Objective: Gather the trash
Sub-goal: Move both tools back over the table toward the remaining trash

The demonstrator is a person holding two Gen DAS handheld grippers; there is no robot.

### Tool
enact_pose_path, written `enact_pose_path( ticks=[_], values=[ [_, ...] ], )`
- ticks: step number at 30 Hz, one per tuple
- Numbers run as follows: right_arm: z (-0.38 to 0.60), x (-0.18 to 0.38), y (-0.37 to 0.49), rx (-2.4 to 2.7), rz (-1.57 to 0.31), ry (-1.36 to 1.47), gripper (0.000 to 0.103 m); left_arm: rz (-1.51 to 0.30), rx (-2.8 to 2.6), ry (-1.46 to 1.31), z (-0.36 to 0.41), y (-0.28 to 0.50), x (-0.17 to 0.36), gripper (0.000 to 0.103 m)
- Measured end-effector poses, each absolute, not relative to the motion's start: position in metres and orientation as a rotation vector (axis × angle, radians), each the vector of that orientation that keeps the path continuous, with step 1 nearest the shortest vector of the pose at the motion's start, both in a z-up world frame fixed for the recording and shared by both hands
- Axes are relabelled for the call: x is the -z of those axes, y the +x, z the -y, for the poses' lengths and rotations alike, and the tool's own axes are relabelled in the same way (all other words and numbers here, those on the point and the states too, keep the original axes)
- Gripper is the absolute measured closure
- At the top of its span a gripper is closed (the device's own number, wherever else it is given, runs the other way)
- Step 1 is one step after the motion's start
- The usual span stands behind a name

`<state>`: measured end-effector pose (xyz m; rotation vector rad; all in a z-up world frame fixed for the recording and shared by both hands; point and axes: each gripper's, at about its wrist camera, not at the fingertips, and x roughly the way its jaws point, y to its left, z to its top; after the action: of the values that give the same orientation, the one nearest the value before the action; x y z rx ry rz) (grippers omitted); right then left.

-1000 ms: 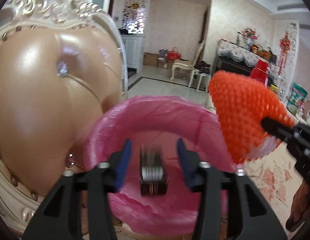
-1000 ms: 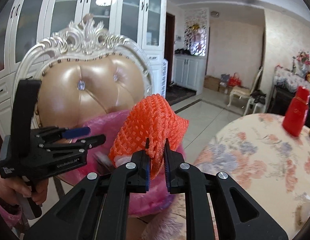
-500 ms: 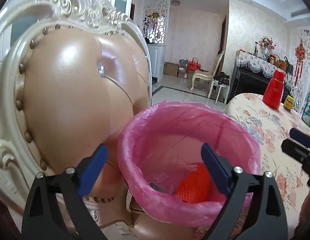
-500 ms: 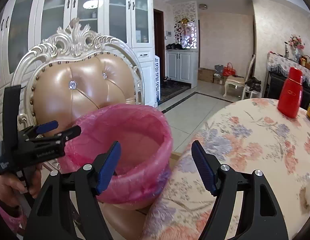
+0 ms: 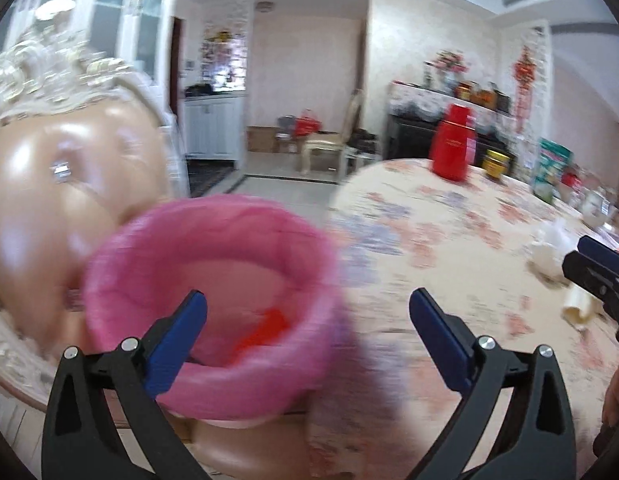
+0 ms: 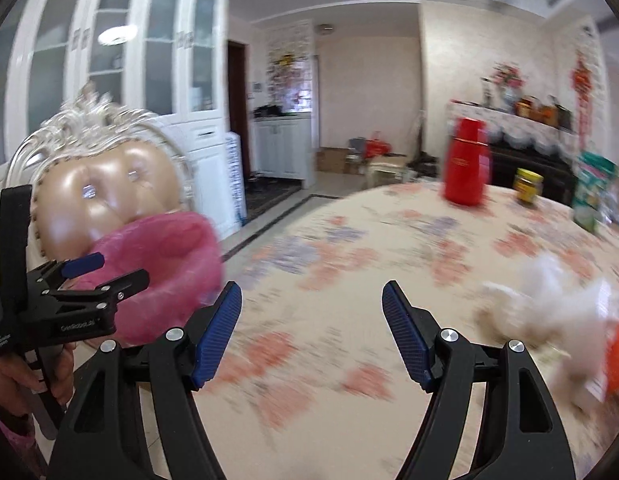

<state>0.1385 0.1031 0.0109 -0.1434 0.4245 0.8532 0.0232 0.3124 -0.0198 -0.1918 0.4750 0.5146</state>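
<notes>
A round bin lined with crinkly pink plastic (image 5: 213, 304) sits at eight o'clock, an orange-red netted piece (image 5: 265, 328) inside. The left gripper (image 5: 307, 328) and right gripper (image 6: 311, 328) both gape wide, grasping nothing. Crumpled white tissue (image 6: 549, 304) lies on the floral tablecloth (image 6: 329, 320) at three o'clock.

Home dining room, floral-clothed table (image 6: 349, 280), ornate tufted chair (image 6: 109, 188), white glass-door cabinets (image 6: 121, 60), tiled floor (image 5: 277, 170)
</notes>
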Motion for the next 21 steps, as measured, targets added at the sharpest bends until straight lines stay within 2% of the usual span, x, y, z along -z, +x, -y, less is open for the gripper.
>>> enact_pose_path(
  ticks=[17,21],
  values=[
    [0.088,0.009,0.190,-0.454,-0.479,0.006,0.033,-0.578,-0.125,-0.095,-0.147,0.131,0.030,0.005],
    [0.121,0.017,0.220,-0.343,-0.545,0.034,0.033,-0.612,-0.045,-0.084,-0.110,0.158,0.032,0.005]
  ],
)
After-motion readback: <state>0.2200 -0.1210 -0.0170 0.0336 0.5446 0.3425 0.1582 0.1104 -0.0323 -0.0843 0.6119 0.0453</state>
